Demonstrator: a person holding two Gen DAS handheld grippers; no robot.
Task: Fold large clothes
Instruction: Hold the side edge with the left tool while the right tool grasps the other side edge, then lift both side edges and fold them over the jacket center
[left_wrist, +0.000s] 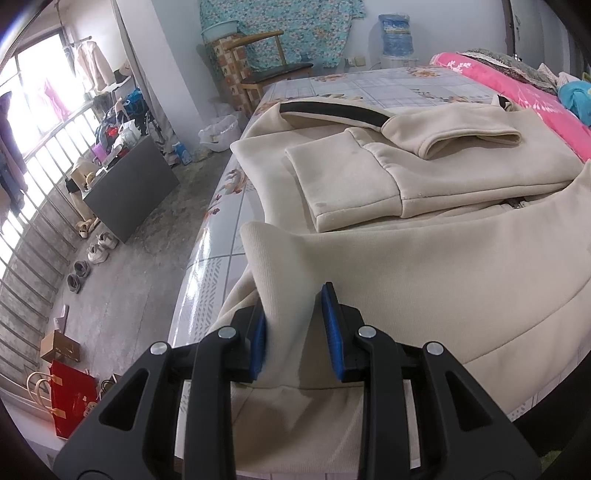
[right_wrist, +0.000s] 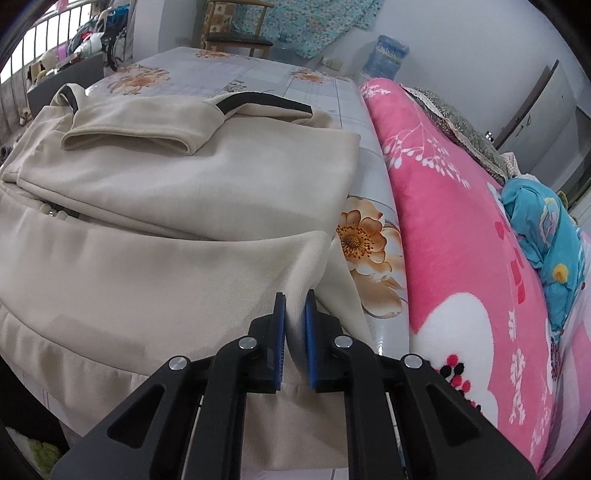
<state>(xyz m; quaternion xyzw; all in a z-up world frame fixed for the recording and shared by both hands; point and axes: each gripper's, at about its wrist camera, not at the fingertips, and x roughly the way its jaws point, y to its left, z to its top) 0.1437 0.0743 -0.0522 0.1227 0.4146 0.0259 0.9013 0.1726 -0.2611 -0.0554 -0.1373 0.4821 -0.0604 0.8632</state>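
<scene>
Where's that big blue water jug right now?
The water jug stands at the far wall beyond the bed's far end, right of the wooden chair; the right wrist view shows it beside the pink blanket.

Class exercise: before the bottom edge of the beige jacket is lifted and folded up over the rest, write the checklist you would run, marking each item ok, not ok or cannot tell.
1. Left gripper has the jacket hem bunched between its pads: ok.
2. Right gripper is closed on the hem at the other corner: ok.
3. Sleeves are folded in on top of the body: ok.
4. The jacket's upper part lies flat on the floral mat: ok.
5. The pink blanket lies clear of the jacket: ok.
6. Both grips hold all hem layers: cannot tell.
</scene>
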